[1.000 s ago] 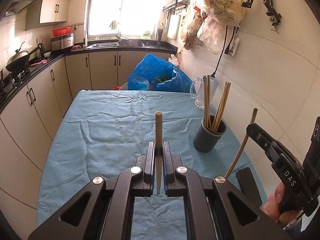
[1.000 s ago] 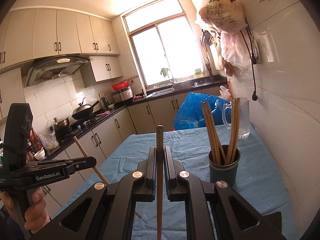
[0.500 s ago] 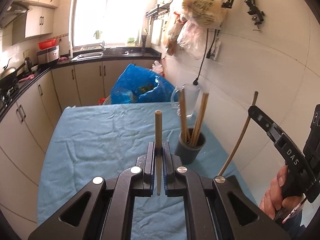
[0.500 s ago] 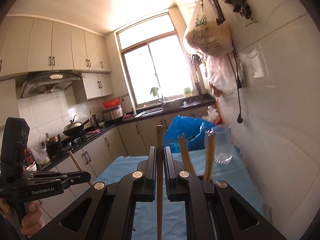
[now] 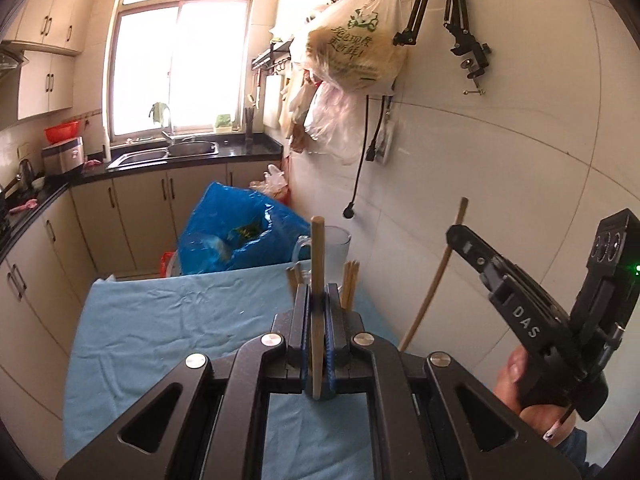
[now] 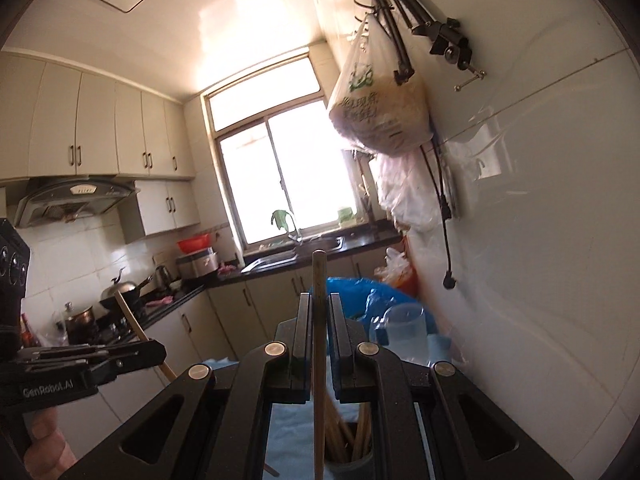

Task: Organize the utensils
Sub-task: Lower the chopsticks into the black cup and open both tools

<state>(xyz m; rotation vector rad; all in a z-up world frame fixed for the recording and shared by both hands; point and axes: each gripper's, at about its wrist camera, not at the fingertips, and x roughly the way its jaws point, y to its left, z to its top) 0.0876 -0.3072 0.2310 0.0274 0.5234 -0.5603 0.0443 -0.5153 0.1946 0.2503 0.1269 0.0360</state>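
Blue cloth [image 5: 168, 320]: covered the table, bare on its left side.
Holder [image 6: 352, 462]: sat below the right gripper [image 6: 319, 312], already crowded with chopsticks.
Grippers: each clamped one upright chopstick [image 5: 318, 280]; left gripper [image 5: 318, 300] too.
Risk: a loose grip could let a stick slip and miss the holder.

Printed "DAS" on the right hand-held gripper [image 5: 456, 236]; "GenRobot.AI" on the left hand-held gripper [image 6: 160, 354]; unreadable green characters on hanging plastic bag [image 5: 356, 54].
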